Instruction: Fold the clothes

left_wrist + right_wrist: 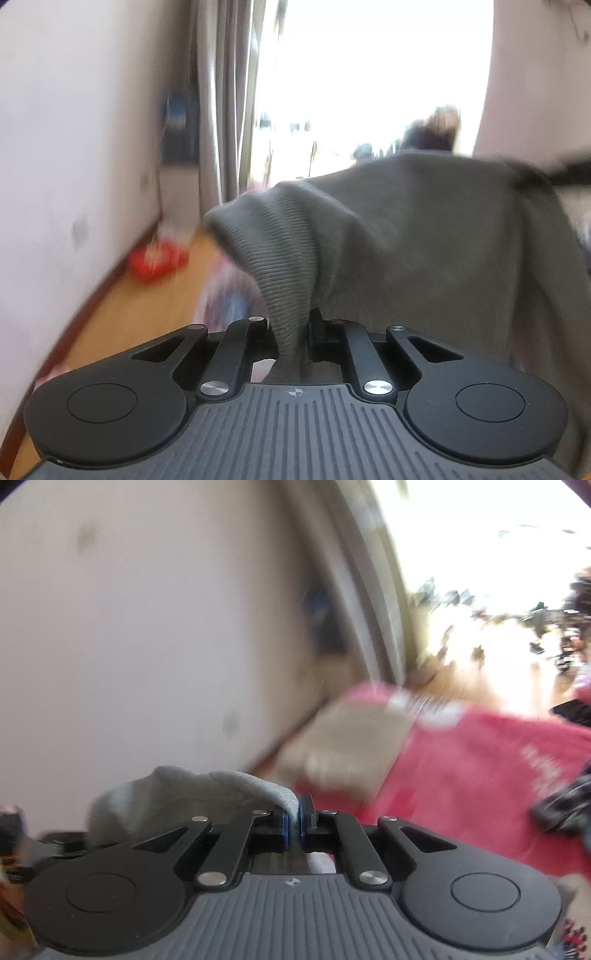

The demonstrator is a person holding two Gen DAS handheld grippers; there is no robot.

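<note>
A grey knitted garment [406, 229] hangs lifted in the left wrist view, spreading up and to the right. Its ribbed hem runs down into my left gripper [291, 336], whose jaws are shut on that hem. In the right wrist view my right gripper [293, 818] is shut on another grey edge of the garment [192, 790], which bulges out to the left of the jaws. Both views are blurred. How much of the garment hangs below the grippers is hidden.
A pale wall [74, 129] and grey curtain [225, 110] stand left of a bright window. A red object [155, 262] lies on the wooden floor [140, 306]. A pink cloth [472, 775] and a beige item [351, 738] lie ahead of the right gripper.
</note>
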